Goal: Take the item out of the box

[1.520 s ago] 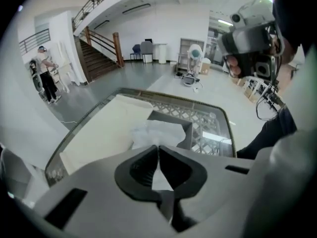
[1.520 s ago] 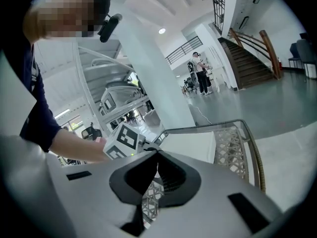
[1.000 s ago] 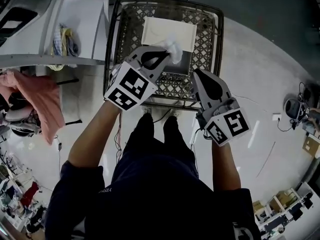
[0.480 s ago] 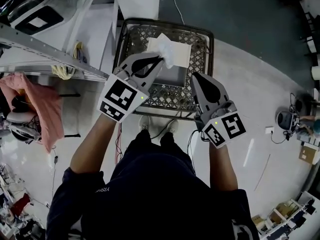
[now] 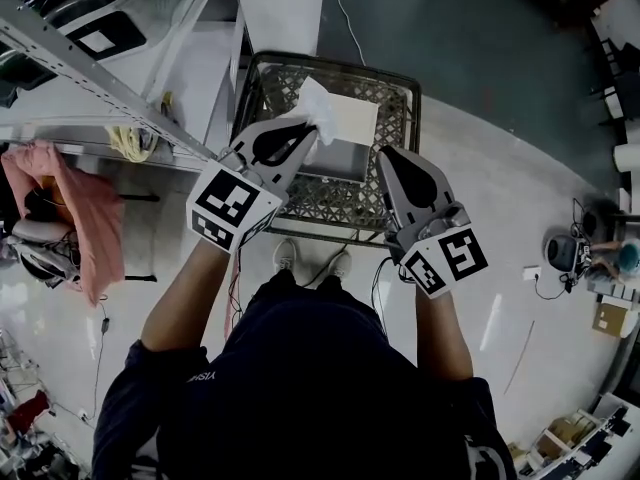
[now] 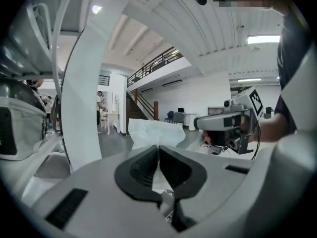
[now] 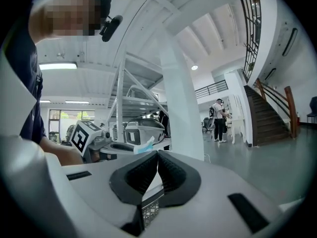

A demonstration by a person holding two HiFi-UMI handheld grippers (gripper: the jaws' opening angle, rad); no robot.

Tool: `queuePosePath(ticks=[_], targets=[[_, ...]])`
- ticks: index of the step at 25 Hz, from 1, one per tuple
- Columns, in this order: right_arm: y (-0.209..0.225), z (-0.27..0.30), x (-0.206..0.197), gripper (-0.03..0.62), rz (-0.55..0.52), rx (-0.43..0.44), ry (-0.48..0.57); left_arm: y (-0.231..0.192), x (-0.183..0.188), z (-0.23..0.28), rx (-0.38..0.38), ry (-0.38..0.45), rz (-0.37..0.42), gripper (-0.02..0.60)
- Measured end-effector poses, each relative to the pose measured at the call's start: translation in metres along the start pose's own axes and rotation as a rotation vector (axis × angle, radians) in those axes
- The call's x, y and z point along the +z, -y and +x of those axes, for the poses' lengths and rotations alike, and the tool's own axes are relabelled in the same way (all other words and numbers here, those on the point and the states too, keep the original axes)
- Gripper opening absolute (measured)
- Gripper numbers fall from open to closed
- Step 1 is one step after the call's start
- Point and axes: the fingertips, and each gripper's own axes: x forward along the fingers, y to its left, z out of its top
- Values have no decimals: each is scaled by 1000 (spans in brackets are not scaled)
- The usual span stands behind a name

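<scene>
A black mesh basket (image 5: 412, 108) stands on the floor with a white box (image 5: 352, 120) inside it. My left gripper (image 5: 305, 128) is shut on a white crumpled plastic packet (image 5: 318, 106) and holds it up over the basket's left part. In the left gripper view the packet (image 6: 157, 132) sticks out beyond the closed pads. My right gripper (image 5: 385, 154) hovers over the basket's near right edge, shut and empty. The right gripper view shows the left gripper (image 7: 99, 142) with the packet (image 7: 143, 145) at its tip.
A metal shelf rack (image 5: 90, 63) runs along the left, with a pink cloth (image 5: 70, 208) hanging below it. A white column (image 5: 280, 8) rises behind the basket. The person's shoes (image 5: 286, 256) stand just before the basket. Cables and small devices (image 5: 560, 253) lie at the right.
The left gripper has carried the white packet leftward across the box, toward the basket's left side. The basket looks smaller and farther below. The right gripper has barely moved.
</scene>
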Motion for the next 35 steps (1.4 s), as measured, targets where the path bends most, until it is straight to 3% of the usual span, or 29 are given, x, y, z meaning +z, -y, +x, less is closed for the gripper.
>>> queuePosePath(ticks=[12, 35], targets=[[-12, -6, 15, 23, -42, 15, 13, 5, 14, -9, 13, 54, -13, 14], [-11, -2, 14, 23, -49, 19, 5, 7, 12, -4, 3, 33, 6, 14]])
